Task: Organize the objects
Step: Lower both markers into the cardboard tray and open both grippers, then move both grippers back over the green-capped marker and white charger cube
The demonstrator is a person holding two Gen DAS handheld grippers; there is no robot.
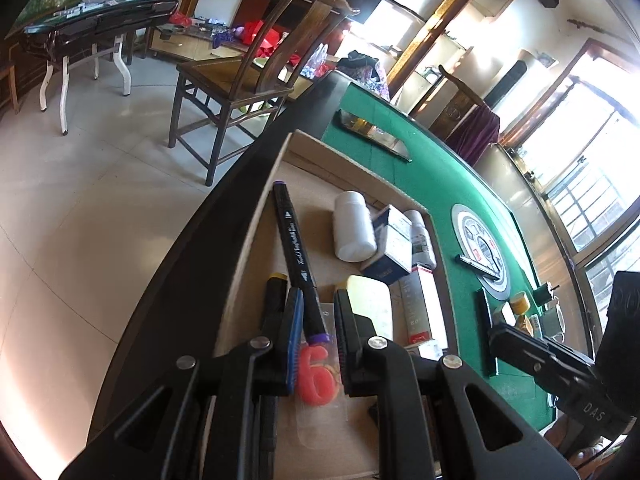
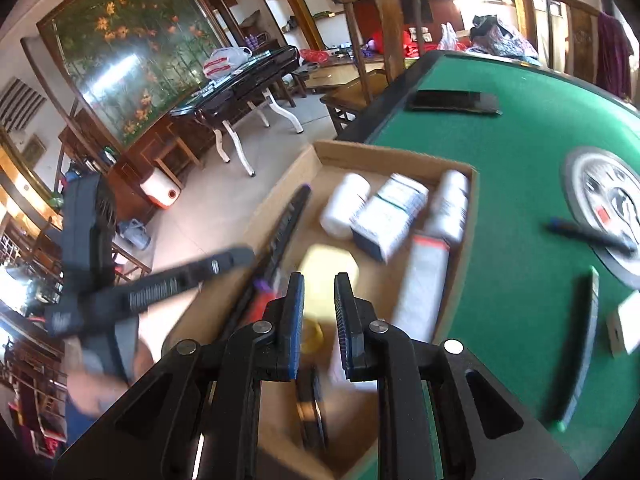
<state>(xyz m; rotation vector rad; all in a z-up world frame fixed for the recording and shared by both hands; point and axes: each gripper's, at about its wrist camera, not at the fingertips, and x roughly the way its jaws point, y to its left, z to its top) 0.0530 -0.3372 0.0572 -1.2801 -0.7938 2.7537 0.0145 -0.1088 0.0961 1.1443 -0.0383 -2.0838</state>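
The purple-capped marker (image 1: 298, 260) lies in the cardboard tray (image 1: 256, 236), its long axis running away from the left tongs (image 1: 316, 320), its near end between the part-open, empty jaws. The right tongs (image 2: 318, 300), also parted and empty, hover nearby. Only the right view shows the pen (image 2: 592, 236) out on the green desk (image 2: 516, 128).

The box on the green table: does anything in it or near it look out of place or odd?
Inside the box nothing looks spilled or broken; the markers, bottles and cartons lie loosely. Outside it, a pen lies across the round centre plate of the table, apart from the sorted things, so it looks left behind.
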